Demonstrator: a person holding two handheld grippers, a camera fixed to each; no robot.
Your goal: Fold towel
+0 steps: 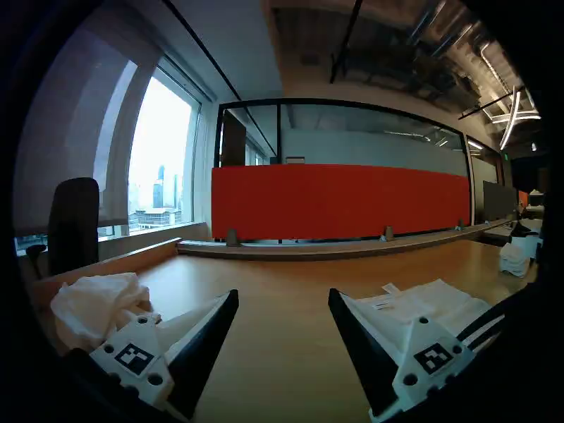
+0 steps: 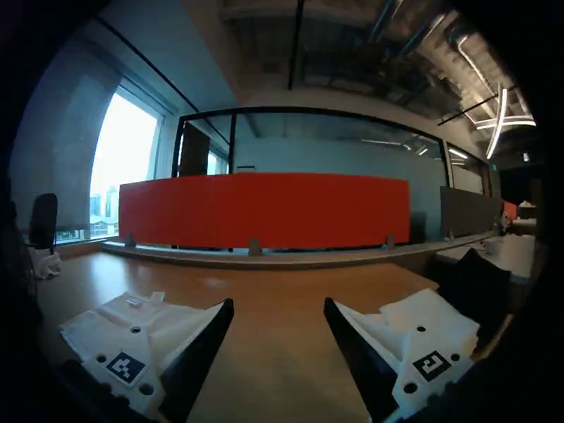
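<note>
My left gripper point(image 1: 282, 296) is open above the wooden table point(image 1: 282, 338), nothing between its fingers. A crumpled white towel point(image 1: 95, 303) lies to its left, partly behind the left finger. A flat folded white towel point(image 1: 423, 299) with a small tag lies behind the right finger. My right gripper point(image 2: 278, 304) is also open and empty over the table point(image 2: 275, 352). In the right gripper view a folded white towel with a tag point(image 2: 134, 314) lies at the left, and another folded white towel point(image 2: 423, 310) lies at the right. Both sit partly behind the fingers.
A red divider panel point(image 1: 338, 201) stands along the table's far edge. A black chair point(image 1: 70, 222) is by the window at left. A stack of white towels point(image 1: 515, 257) sits far right. A black object point(image 2: 476, 285) lies beyond the right-hand towel.
</note>
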